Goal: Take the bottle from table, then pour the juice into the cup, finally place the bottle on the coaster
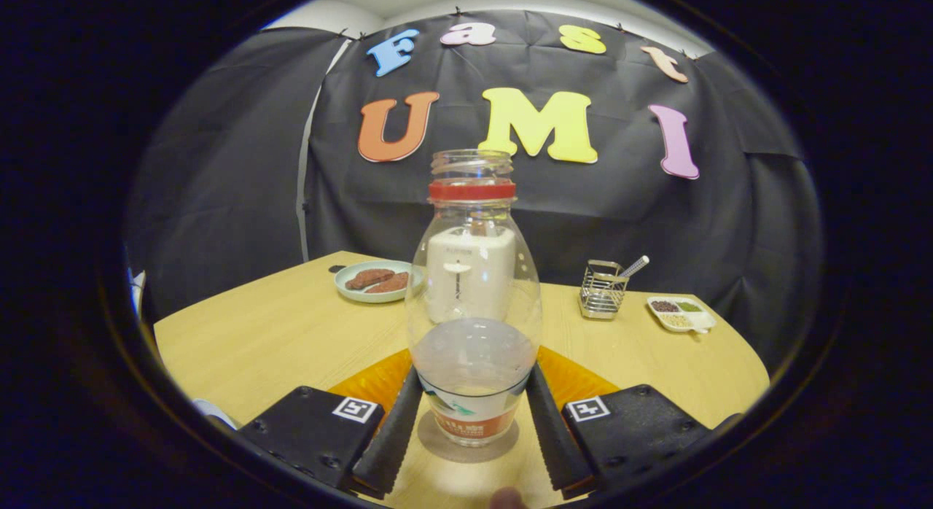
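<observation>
Hand-held gripper (472,421) fingers flank the upright bottle (473,312), touching it.

I find no text that I can read. The bottle (474,305) carries a label band near its base with print too blurred to make out. A white box (470,283) seen through the bottle bears small illegible marks. Each side of the gripper (474,429) carries a square black-and-white marker, no characters.

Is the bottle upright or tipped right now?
Upright. The bottle stands straight between the tool's fingers, open neck pointing up, base near the table. Whether it rests on the table, cannot tell.
</observation>
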